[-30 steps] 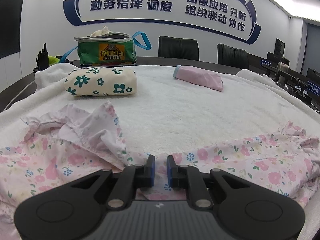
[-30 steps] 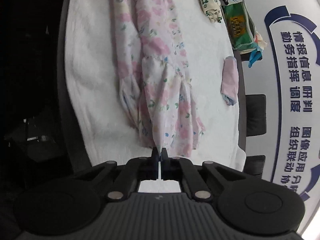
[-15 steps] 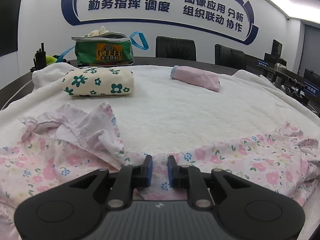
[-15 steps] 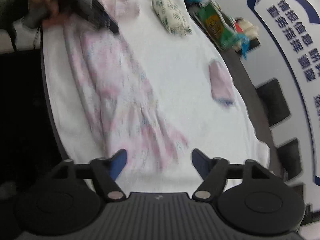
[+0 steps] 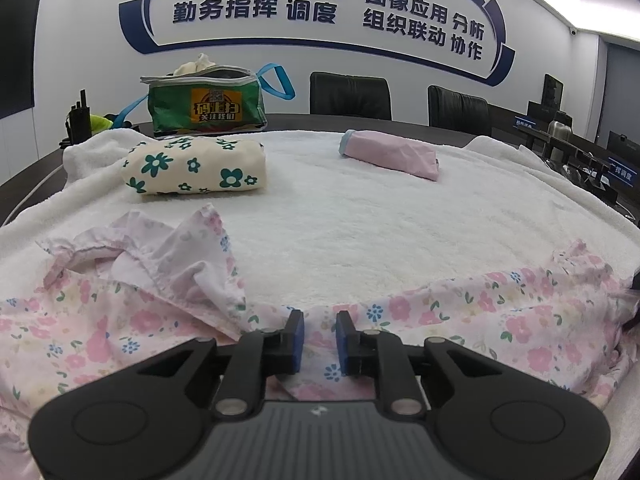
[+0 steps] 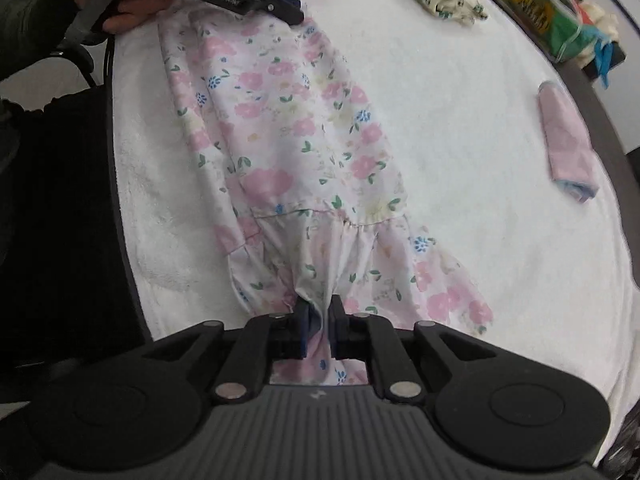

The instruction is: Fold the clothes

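The floral dress [image 6: 288,128] is lying lengthwise along the near edge of the white towel [image 6: 460,128] that is covering the table, with its gathered skirt end toward the right gripper [image 6: 318,316] and its upper end toward the left gripper [image 6: 280,2].

**Gripper state.** The right gripper's jaws are closing, and a bunched fold of the skirt is sitting between them; the fingers [image 6: 301,322] are standing narrow around that fold. The left gripper [image 5: 318,334] is keeping a narrow gap, with dress fabric lying in and under that gap. Whether its pads are actually pinching the cloth cannot be told.

**Risks.**
- The right jaws are gathering several pleated layers at once. Judged from the bunching, an uneven bite is likely, and lifting on it could be letting some layers slip out, leaving a skewed fold.
- If the left gripper is only resting on the cloth, any pull from the right end could be dragging the whole dress along the towel instead of tensioning it.
- The crumpled sleeve [image 5: 160,256] is lying rucked up on the towel beyond the left gripper; folding over it would be trapping wrinkles.
- The dress is sitting close to the towel's near edge, so a pull toward the person could be sliding it off.

The folded cream garment [image 5: 196,166] and the pink one [image 5: 390,154] are lying well apart from the work.
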Demonstrator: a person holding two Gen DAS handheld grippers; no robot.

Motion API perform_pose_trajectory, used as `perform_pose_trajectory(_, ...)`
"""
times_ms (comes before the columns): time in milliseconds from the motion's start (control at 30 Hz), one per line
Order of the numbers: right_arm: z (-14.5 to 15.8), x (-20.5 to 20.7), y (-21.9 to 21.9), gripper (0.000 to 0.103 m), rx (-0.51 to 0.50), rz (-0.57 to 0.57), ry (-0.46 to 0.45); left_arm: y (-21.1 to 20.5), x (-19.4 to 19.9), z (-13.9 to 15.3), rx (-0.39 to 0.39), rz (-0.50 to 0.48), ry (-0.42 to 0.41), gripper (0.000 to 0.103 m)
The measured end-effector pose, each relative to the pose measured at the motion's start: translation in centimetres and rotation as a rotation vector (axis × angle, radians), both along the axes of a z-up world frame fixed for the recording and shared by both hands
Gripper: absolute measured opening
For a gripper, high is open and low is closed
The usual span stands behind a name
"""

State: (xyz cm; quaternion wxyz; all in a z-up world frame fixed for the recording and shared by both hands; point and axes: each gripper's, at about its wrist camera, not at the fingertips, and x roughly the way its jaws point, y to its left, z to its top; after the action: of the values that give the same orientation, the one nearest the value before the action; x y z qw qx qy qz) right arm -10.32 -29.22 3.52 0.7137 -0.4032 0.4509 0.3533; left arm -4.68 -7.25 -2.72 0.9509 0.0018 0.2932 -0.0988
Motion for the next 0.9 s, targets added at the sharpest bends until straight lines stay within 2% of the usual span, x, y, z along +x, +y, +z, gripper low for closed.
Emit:
perform_pose_trajectory(33, 0.8, -0.2, -0.4, 0.052, 0.019, 0.007, -0.016, 0.0, 0.0, 0.0, 0.000, -0.001, 0.000, 0.016)
perform_pose_trajectory(100, 2.3, -0.4, -1.4, 0.085, 0.054, 0.034, -0.058, 0.0, 0.0, 0.0, 0.002, -0.001, 0.000, 0.017)
perform_pose_trajectory(167, 2.7, 0.6, -2.0, 0.084, 0.055, 0.044, -0.078, 0.0, 0.0, 0.0, 0.005, 0.000, -0.001, 0.017)
perform_pose_trajectory(267, 1.8, 3.6, -2.9, 0.083, 0.048, 0.017, -0.049, -0.1, 0.0, 0.0, 0.007, 0.000, -0.001, 0.017)
perform_pose_trajectory(367, -0.8, 7.0, -3.4, 0.083, 0.051, 0.017, 0.047, -0.3, -0.1, 0.0, 0.020, -0.001, -0.003, 0.017)
perform_pose_trajectory(467, -2.4, 9.2, -4.0, 0.084, 0.113, 0.010, 0.158, -0.4, -0.1, 0.0, 0.024, -0.002, -0.004, 0.017)
perform_pose_trajectory(500, -2.6, 9.9, -4.3, 0.080, 0.145, -0.010, 0.202, -0.3, 0.0, 0.0, 0.023, -0.002, -0.004, 0.017)
perform_pose_trajectory(567, -2.2, 10.7, -5.1, 0.056, 0.181, -0.071, 0.228, -0.4, 0.0, 0.0, 0.024, -0.001, -0.005, 0.017)
perform_pose_trajectory(600, -1.7, 10.9, -5.3, 0.025, 0.182, -0.105, 0.228, -0.4, 0.0, 0.0, 0.025, -0.001, -0.005, 0.017)
perform_pose_trajectory(633, -1.2, 11.0, -5.6, 0.003, 0.183, -0.134, 0.246, -0.4, 0.0, 0.0, 0.027, -0.002, -0.005, 0.017)
perform_pose_trajectory(767, 0.3, 9.7, -5.9, 0.003, 0.184, -0.186, 0.245, -0.4, -0.1, 0.0, 0.032, -0.002, -0.007, 0.017)
perform_pose_trajectory(800, 0.0, 9.5, -6.0, 0.005, 0.156, -0.200, 0.224, -0.4, -0.1, 0.0, 0.033, -0.002, -0.007, 0.017)
perform_pose_trajectory(867, -0.6, 9.1, -6.3, 0.028, 0.087, -0.225, 0.170, -0.3, 0.0, -0.1, 0.030, -0.003, -0.007, 0.017)
perform_pose_trajectory(900, -0.9, 8.9, -6.4, 0.057, 0.052, -0.237, 0.142, -0.3, 0.0, -0.1, 0.028, -0.004, -0.006, 0.017)
